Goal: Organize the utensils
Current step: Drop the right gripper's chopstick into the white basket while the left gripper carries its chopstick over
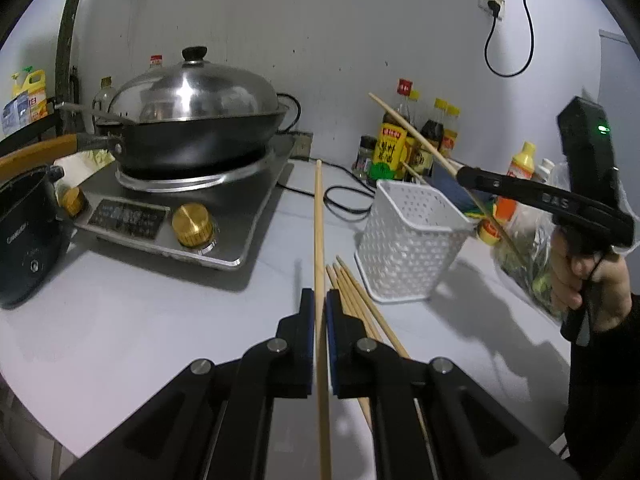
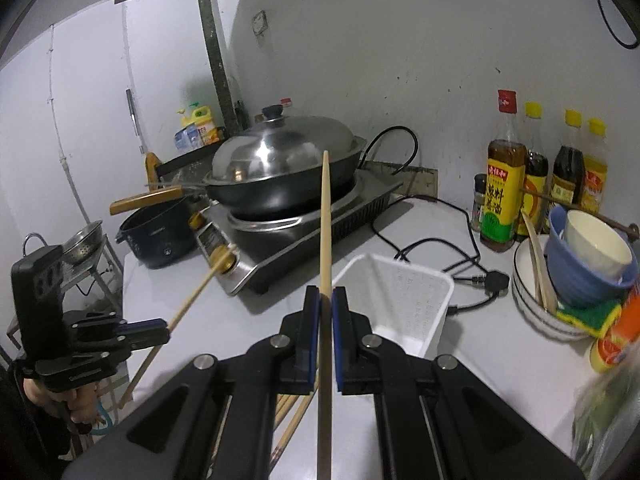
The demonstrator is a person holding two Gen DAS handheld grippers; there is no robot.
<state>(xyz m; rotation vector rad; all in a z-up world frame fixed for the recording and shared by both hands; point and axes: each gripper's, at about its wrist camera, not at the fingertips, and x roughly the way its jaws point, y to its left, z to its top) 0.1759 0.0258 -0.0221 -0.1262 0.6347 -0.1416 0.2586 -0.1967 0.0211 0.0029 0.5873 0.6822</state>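
Observation:
My left gripper is shut on a wooden chopstick that points forward over the white counter. It also shows in the right wrist view at the left. My right gripper is shut on another chopstick, held above the white perforated utensil basket. In the left wrist view the right gripper sits above the basket, its chopstick slanting up to the left. Several loose chopsticks lie on the counter beside the basket.
A lidded wok sits on an induction cooker at the back left, with a dark pot beside it. Sauce bottles line the wall. Stacked bowls and a plate stand at right. A power cable crosses the counter.

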